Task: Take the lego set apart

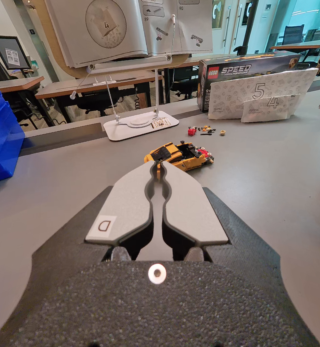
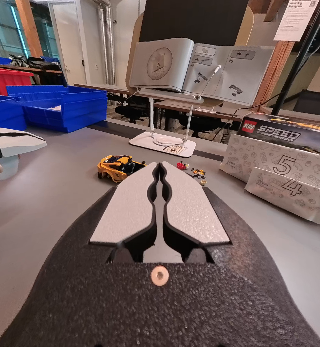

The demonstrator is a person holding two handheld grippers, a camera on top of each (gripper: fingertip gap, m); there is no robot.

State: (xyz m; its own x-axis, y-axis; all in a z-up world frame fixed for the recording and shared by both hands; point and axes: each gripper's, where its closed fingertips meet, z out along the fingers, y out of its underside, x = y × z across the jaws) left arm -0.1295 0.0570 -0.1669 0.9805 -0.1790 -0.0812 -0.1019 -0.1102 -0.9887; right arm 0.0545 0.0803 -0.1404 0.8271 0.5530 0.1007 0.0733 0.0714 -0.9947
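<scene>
The yellow and black lego car (image 1: 179, 155) stands on the grey table (image 1: 61, 187), partly taken apart, with red and black studs bare at its rear. It also shows in the right wrist view (image 2: 116, 169). A small cluster of loose pieces (image 1: 202, 130) lies just beyond it, also seen in the right wrist view (image 2: 193, 170). My left gripper (image 1: 159, 164) is shut and empty, short of the car's front. My right gripper (image 2: 159, 165) is shut and empty, its tips in front of the car's rear. The left gripper (image 2: 14, 142) shows at that view's left edge, apart from the car.
An open instruction booklet (image 1: 117, 28) sits on a white stand (image 1: 140, 124) behind the car. The set's box (image 1: 249, 71) and two numbered paper bags (image 1: 258, 93) stand at the back right. Blue bins (image 2: 61, 107) are at the left. Spacing between my two grippers at the tips: around 20 centimetres.
</scene>
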